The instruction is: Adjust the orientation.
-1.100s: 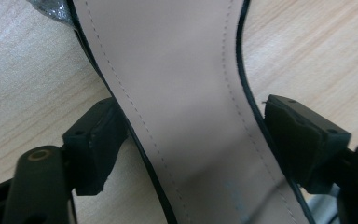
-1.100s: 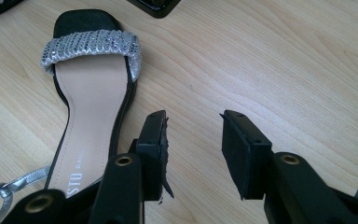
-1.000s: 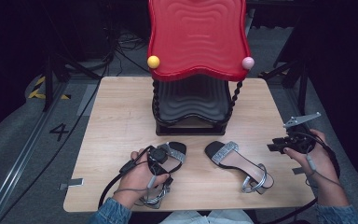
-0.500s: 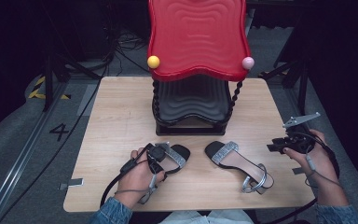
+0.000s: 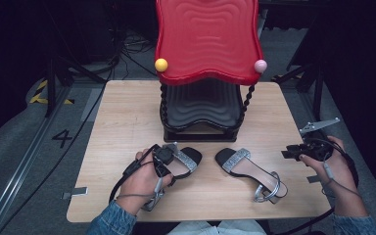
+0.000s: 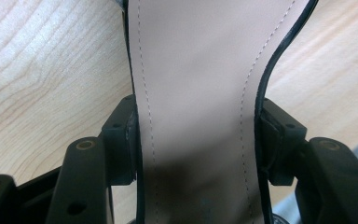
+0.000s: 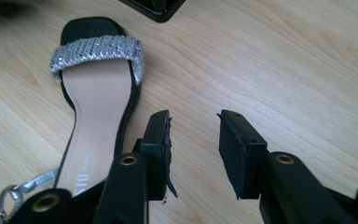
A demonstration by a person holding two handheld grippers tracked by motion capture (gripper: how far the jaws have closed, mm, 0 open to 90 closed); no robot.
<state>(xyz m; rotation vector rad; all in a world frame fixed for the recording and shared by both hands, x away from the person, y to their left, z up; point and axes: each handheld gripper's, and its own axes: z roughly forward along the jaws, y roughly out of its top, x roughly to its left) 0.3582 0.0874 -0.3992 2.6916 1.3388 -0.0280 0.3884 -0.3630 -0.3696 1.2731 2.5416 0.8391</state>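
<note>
Left gripper (image 6: pixel 193 140) clamped across the narrow waist of the left sandal (image 6: pixel 200 93), one jaw pressed to each side edge of its tan insole; seen from the high view low over that sandal (image 5: pixel 183 159) near the table's (image 5: pixel 127 122) front edge, left of centre, hand wrapped around it; right gripper (image 7: pixel 196 149) spread, nothing between its jaws, bare wood under them; held in the right hand (image 5: pixel 330 164) just off the table's right edge (image 5: pixel 313 147); right sandal (image 5: pixel 252 171) lying flat toward the front right, silver toe strap (image 7: pixel 98 53) pointing to the shoe rack (image 5: pixel 203 110), well apart from the right gripper; rack's black shelves at the table's centre back, red wavy top (image 5: pixel 208 39) above, contents not discernible.
</note>
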